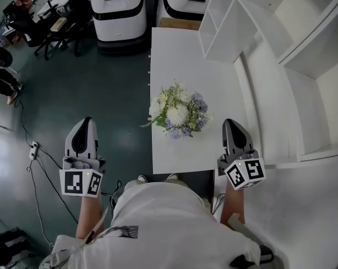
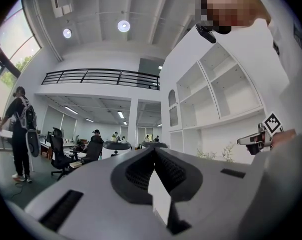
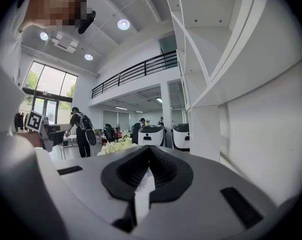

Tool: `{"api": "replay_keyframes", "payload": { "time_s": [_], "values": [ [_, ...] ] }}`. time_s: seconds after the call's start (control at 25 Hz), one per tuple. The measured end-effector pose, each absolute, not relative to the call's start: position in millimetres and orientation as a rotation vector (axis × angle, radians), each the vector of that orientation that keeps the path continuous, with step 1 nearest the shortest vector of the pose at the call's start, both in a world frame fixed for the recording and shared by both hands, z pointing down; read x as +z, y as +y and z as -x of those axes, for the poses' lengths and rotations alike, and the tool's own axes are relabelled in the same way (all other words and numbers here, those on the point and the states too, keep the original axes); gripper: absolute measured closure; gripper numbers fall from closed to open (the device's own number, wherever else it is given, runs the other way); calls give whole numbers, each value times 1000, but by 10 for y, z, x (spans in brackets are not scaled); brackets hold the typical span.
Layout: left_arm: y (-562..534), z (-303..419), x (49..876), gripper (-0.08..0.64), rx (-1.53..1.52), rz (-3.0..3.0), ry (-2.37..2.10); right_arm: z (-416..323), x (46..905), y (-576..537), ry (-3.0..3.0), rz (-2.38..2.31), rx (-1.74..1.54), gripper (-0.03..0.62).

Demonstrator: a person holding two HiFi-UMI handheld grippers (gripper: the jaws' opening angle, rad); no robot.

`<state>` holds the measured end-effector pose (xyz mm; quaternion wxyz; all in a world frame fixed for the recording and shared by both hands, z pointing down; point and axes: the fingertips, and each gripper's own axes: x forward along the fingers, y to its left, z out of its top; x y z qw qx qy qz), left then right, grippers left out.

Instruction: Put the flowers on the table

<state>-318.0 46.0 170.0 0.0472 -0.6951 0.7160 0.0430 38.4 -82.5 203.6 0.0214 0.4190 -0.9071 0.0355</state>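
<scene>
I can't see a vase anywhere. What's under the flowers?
The flowers lie on the white table. The blooms and leaves cover the spot right beneath them, so any stems, wrapping or holder there cannot be seen.

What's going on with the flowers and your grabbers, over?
Both shut, empty: left gripper over the floor, right gripper by the table's right edge. Flowers on table, untouched. Nothing blocking.

Around the white shelf [image 1: 303, 43]
Two white machines [image 1: 117, 7] stand left of the shelf's far end, with office chairs [image 1: 56, 33] further left.
</scene>
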Motion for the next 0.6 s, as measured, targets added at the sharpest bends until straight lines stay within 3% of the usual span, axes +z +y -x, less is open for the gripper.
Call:
{"api": "replay_keyframes", "payload": {
  "time_s": [0.6],
  "values": [
    [496,3053,1753,545,126,2133,2195,-375,2023,-809,-2843,-1288,95,583]
  ]
}}
